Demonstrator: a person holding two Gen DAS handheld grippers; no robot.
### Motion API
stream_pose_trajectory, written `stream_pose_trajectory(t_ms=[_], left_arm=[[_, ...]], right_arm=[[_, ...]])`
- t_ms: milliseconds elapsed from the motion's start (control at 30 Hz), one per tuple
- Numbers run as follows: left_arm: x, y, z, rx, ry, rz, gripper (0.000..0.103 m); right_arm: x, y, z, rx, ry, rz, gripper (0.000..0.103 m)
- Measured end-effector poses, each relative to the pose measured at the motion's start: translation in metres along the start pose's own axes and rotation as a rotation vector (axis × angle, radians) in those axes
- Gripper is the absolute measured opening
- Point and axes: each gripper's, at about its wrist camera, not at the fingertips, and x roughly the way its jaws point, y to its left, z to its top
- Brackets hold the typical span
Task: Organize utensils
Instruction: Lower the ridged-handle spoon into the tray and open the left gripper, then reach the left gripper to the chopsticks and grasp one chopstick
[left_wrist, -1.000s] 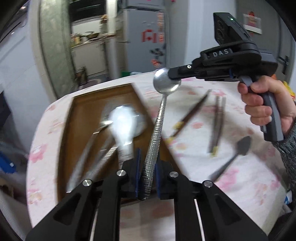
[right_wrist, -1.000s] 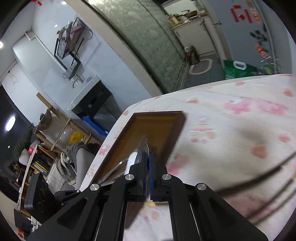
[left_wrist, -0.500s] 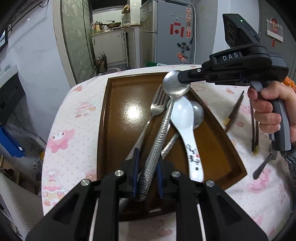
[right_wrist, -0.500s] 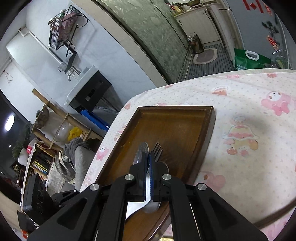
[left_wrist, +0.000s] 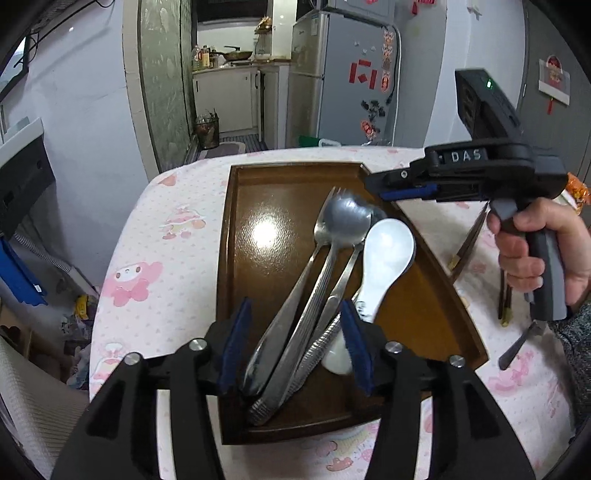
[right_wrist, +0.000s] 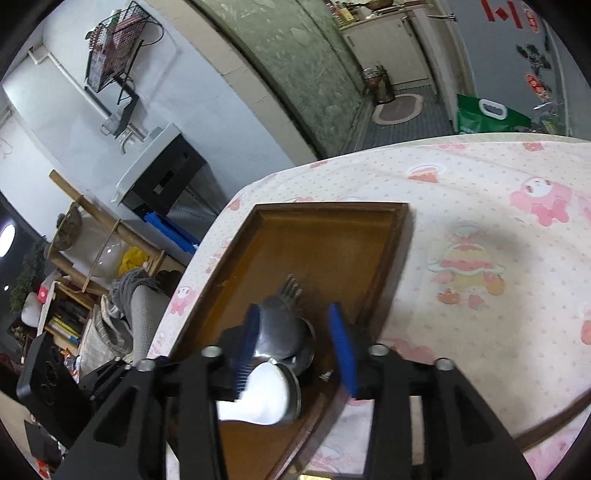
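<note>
A steel spoon (left_wrist: 345, 218) with a ribbed handle lies in the brown tray (left_wrist: 236, 258), its bowl toward the far end and its handle running back between the left gripper's (left_wrist: 295, 343) blue pads (left_wrist: 236, 332). Those jaws are opening and stand wide, with the handles of the utensils between them but no pad pressing on any. Beside the spoon in the tray lie a fork (left_wrist: 325, 221), whose tines show just past the spoon's bowl, and a white ceramic spoon (left_wrist: 386, 254) on the right, partly over another steel utensil. The right gripper (right_wrist: 297, 339) hangs over the far right part of the tray, jaws opening too, with the spoon's bowl (right_wrist: 280, 325) below and between the pads, untouched as far as can be seen. A hand (left_wrist: 535, 251) holds that gripper by its grey grip. On the pink-printed tablecloth (left_wrist: 166, 240) right of the tray lie dark chopsticks (left_wrist: 469, 245) and a small dark spoon (left_wrist: 517, 345).
</note>
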Motion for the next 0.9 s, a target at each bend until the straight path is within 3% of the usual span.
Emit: stream_pose_trajectory(t_ms=[133,333,600,733,900], left_arm=[[-0.011,-0.009,0.000,0.009,-0.022,-0.018,0.067],[-0.023,-0.056,-0.010,0.107,-0.032,-0.094,0.071],[-0.020,-0.134,-0.032,0.263,-0.002,-0.250,0.071],[-0.014,-0.150,-0.033,0.269,0.008,-0.282,0.071],[-0.004,-0.170,-0.036,0.289,0.029,-0.298,0.071]], right_arm=[[-0.021,-0.005,-0.004,0.007,-0.021,0.018,0.048],[-0.085,-0.020,-0.019,-0.019,-0.071,-0.015,0.055],[-0.177,-0.060,-0.076,0.008,-0.113,-0.088,0.057],[-0.201,-0.077,-0.108,0.038,-0.115,-0.110,0.057],[-0.218,-0.095,-0.123,0.084,-0.136,-0.121,0.057]])
